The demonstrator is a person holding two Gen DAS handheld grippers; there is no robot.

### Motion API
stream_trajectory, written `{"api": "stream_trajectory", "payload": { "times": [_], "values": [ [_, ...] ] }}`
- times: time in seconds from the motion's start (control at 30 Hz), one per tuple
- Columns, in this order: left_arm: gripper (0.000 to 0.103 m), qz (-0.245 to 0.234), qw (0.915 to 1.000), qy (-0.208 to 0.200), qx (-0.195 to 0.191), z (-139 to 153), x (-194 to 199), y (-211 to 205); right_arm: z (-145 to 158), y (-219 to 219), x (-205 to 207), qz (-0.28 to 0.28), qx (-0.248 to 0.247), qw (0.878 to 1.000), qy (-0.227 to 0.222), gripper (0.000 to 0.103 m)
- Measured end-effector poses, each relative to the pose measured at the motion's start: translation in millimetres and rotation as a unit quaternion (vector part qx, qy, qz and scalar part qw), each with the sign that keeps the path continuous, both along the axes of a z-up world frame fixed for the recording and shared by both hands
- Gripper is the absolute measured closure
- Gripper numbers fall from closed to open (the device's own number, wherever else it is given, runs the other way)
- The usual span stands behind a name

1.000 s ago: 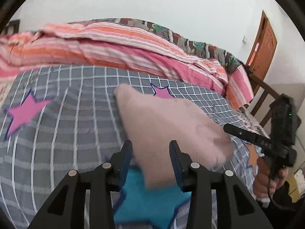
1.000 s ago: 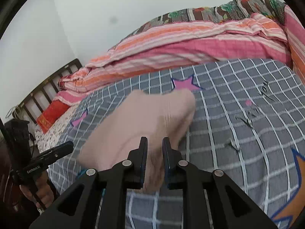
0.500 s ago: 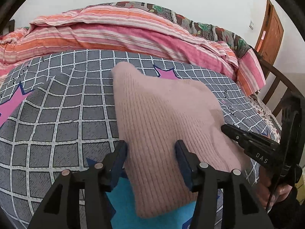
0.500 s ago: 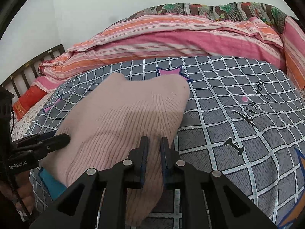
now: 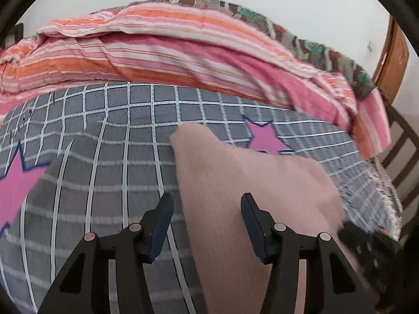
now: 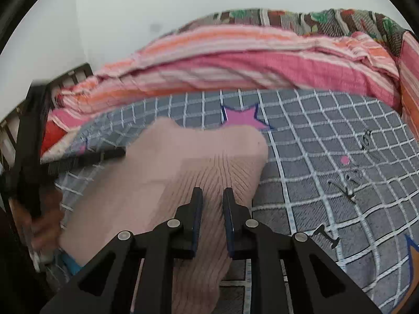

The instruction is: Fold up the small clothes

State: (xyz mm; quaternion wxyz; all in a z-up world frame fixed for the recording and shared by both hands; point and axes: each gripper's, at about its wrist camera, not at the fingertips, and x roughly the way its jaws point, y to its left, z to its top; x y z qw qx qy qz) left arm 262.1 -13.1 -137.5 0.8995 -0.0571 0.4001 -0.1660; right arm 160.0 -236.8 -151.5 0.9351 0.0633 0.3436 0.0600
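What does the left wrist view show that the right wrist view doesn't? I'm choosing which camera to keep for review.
Only the left wrist view shows the wooden door and the open left gripper. Only the right wrist view shows black lettering on the sheet and the right gripper, its fingers nearly together over the knit. Both show the pink knit garment, checked sheet and striped quilt.

Pink knit garment (image 5: 251, 209): near edge cut off at 6 o'clock, weave blurred. Right gripper (image 5: 371, 251): smeared at 4 o'clock in left view. Left gripper (image 6: 86, 158): streaked at 9 o'clock; spread indeterminable there.
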Motion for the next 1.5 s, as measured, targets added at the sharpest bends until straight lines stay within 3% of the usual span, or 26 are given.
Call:
{"api": "stream_trajectory", "payload": {
  "times": [0.13,0.33,0.67,0.83,0.93,1.13,1.33,1.5],
  "values": [
    [0.052,0.014,0.9998,0.007,0.010,-16.3,30.1,-2.1,-8.3,2.7,-7.1,0.003,-0.025,1.000,-0.011,0.088],
    [0.050,0.026,0.9995,0.003,0.020,-36.5,35.5,-6.6,-15.7,1.3,-6.2,-0.004,-0.018,1.000,-0.023,0.088],
    [0.048,0.027,0.9996,0.001,0.005,-33.5,33.5,0.2,-3.3,-6.3,-5.5,0.011,0.005,1.000,-0.028,0.084],
    [0.050,-0.009,0.9998,-0.015,0.012,-16.5,8.9,-6.0,23.3,-4.3,1.7,0.007,-0.028,0.998,-0.056,0.075],
    [0.049,-0.020,0.9997,-0.015,0.001,-9.6,-10.2,-4.1,30.7,-8.0,16.5,0.008,-0.020,0.998,-0.055,0.075],
    [0.045,-0.010,0.9998,-0.014,0.007,-17.2,-27.9,-2.6,-8.0,-20.3,52.8,-0.025,-0.023,0.999,0.007,0.073],
    [0.040,0.000,0.9993,-0.029,0.023,-22.0,-32.0,-8.0,-24.7,-35.1,59.6,-0.034,0.016,0.999,0.024,0.071],
    [0.033,0.006,0.9996,-0.028,0.007,-26.8,-30.6,-2.1,-27.3,-35.4,56.4,-0.035,0.020,0.999,0.016,0.071]
  ]
}}
